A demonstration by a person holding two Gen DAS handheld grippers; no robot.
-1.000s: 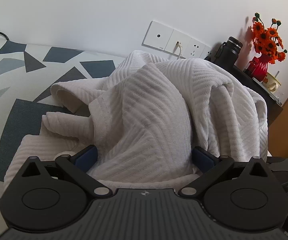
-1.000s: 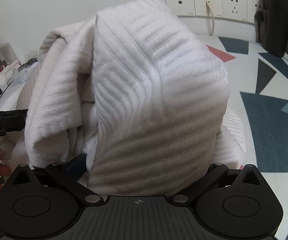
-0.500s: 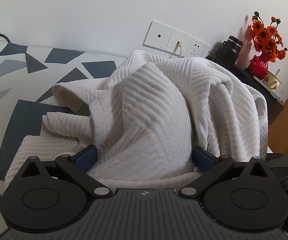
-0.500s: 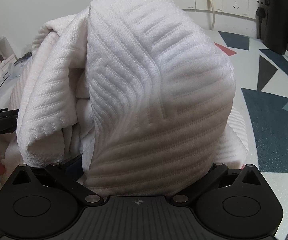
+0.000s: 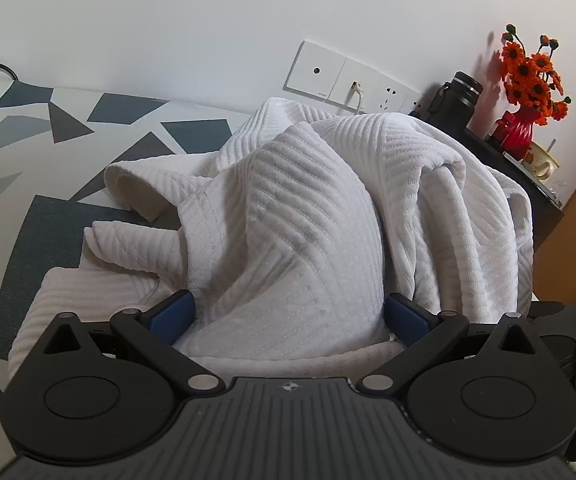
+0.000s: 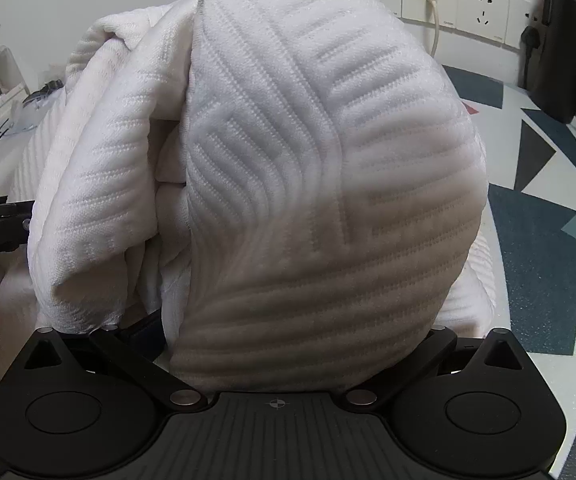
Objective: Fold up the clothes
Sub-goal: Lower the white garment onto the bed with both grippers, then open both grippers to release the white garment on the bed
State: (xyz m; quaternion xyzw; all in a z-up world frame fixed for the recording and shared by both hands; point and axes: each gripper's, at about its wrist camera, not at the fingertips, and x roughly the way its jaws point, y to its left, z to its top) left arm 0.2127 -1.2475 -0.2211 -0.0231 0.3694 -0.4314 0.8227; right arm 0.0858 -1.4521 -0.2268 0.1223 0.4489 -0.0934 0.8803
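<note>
White ribbed garment [image 5: 308,216] bunched between wide-spread fingers of left gripper [image 5: 288,316]; right gripper [image 6: 292,332] likewise, spread unclear

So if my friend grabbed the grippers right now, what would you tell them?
Left gripper: jaws spread wide, white garment bunched between the blue pads; whether it is gripped is unclear.
Right gripper: draped in the same garment, jaws hidden.
The garment is heaped, partly lifted off the patterned table.
Done: no neat fold visible.
Left: spread it flat, then fold, probably keeping clear of the black bottle.
</note>
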